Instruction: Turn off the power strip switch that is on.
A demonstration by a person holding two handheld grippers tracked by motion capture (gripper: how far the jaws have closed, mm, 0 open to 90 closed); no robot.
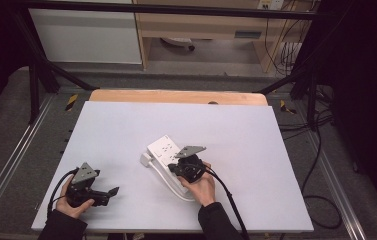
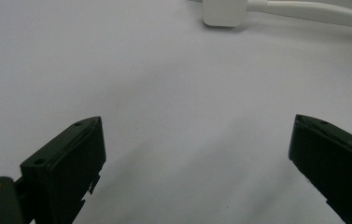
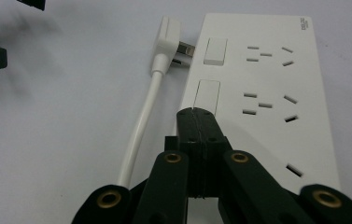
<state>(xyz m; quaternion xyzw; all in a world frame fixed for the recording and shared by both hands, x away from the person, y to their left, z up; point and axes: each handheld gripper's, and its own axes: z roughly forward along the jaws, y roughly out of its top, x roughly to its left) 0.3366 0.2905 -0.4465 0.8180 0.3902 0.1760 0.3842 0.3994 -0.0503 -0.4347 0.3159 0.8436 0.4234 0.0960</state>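
High view: the white power strip (image 1: 165,152) lies mid-table on the white table (image 1: 256,150), its cable looped at the near side; the right gripper (image 1: 190,167) rests over its near end; the left gripper (image 1: 107,195) sits apart, near the table's front-left.

Left gripper view: jaws spread wide, nothing between them; the plug (image 2: 224,13) lies ahead.

Right gripper view: jaws clenched together, empty, tips over a rocker switch (image 3: 207,95); the plug's prongs lie bare beside the strip; pressing appears under way, not confirmed.
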